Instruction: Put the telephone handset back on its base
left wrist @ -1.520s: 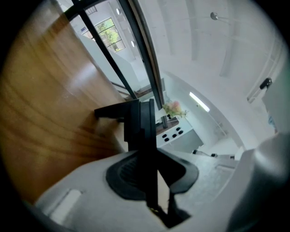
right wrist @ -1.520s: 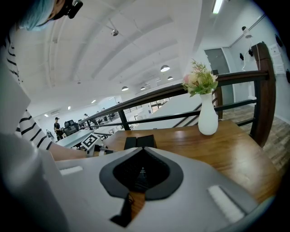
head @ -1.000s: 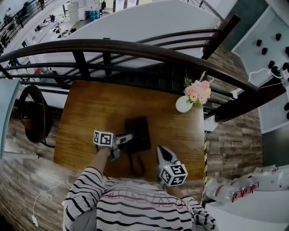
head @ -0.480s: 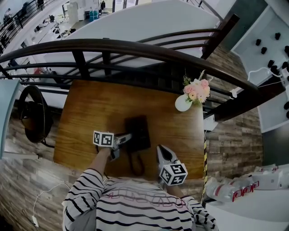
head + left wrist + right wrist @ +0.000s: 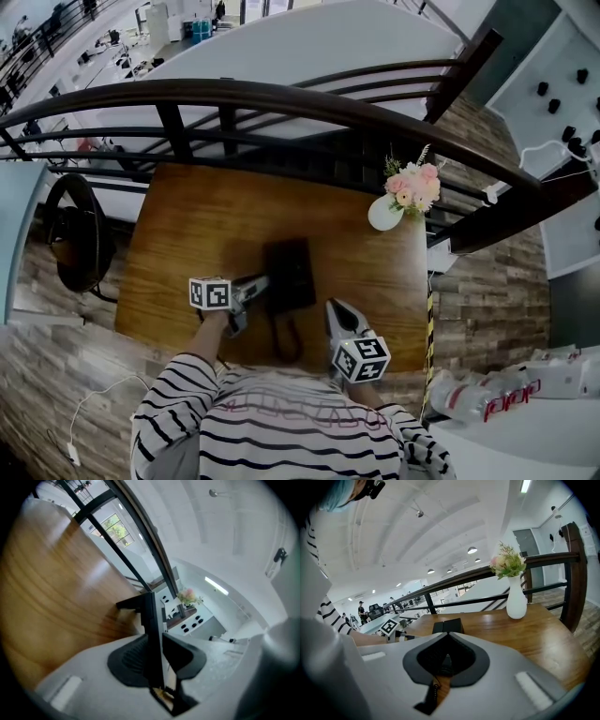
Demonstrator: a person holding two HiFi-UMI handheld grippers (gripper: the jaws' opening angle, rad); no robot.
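A black telephone base (image 5: 294,272) sits in the middle of the wooden table (image 5: 187,225); it also shows in the right gripper view as a dark block (image 5: 448,626). The black handset (image 5: 151,616) stands edge-on between the jaws of my left gripper (image 5: 157,641), which is shut on it. From the head view, my left gripper (image 5: 255,284) reaches in from the left and holds the handset at the base's left side. The cord (image 5: 284,342) loops toward the near edge. My right gripper (image 5: 336,314) hovers near the base's right front, jaws shut and holding nothing (image 5: 447,637).
A white vase of flowers (image 5: 384,214) stands at the table's far right corner, and the right gripper view shows the vase (image 5: 516,603) too. A dark curved railing (image 5: 281,98) runs behind the table. A dark round chair (image 5: 75,234) sits to the left.
Almost nothing differs. The left gripper with the handset has shifted only slightly at the base's left side; the right gripper has stayed put.
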